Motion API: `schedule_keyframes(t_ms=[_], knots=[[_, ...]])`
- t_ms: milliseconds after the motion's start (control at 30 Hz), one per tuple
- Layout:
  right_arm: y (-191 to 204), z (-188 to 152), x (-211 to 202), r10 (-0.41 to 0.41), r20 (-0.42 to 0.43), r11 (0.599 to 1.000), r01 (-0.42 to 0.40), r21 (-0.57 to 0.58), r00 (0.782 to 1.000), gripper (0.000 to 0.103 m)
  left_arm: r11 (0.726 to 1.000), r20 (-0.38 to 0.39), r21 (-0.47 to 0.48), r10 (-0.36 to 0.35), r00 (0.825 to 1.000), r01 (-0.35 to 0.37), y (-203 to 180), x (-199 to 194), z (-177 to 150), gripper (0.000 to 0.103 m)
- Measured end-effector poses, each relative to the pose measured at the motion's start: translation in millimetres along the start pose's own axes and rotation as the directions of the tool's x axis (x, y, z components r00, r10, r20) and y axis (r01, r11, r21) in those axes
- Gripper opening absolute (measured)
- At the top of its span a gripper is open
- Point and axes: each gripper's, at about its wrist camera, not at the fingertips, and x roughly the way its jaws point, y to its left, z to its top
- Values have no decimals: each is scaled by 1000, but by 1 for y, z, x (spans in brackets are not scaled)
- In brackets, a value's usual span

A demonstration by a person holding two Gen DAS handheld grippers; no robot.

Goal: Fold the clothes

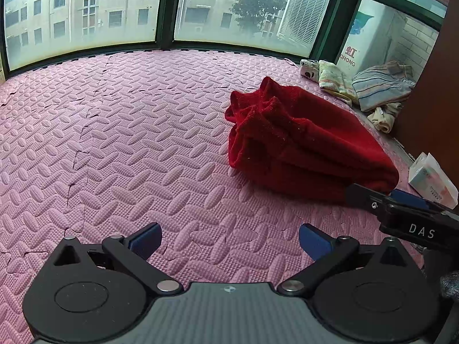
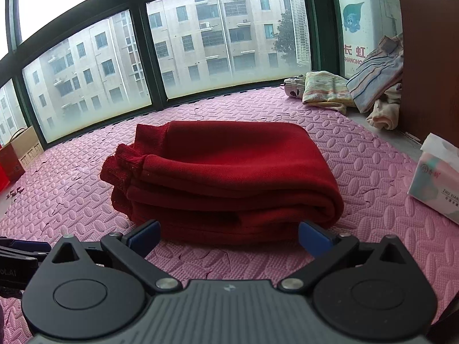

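Pink interlocking foam floor mat (image 2: 358, 154) fills both views. Folded dark-red knit garment (image 2: 226, 177) lies flat on it, 12 o'clock of the right gripper (image 2: 229, 236), 1 o'clock of the left gripper (image 1: 229, 240). Heap of pale striped and floral clothes (image 2: 361, 89) at 2 o'clock by the window. Both grippers spread wide, nothing between the blue pads.

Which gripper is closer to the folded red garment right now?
Right. The right gripper sits open just short of the red garment's near edge, not touching. The left gripper is open over bare mat, off to the garment's left.
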Motion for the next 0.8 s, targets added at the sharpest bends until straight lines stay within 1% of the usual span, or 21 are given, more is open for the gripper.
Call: schedule_keyframes(t_ms=[167,367,800], knots=[[-1,-6,-1,-18,-24,1000,19,7,1000,103,1000,-9,25,6,1000,-6,-6,1,-4,103],[-3,-12,0,-27,-61,1000,28,12,998,103,999,-21,34,13,1000,-13,-10,3,-6,103],[-7,-16,0,-52,-87,998,54,13,995,103,998,-37,56,27,999,-25,-16,6,-9,103]])
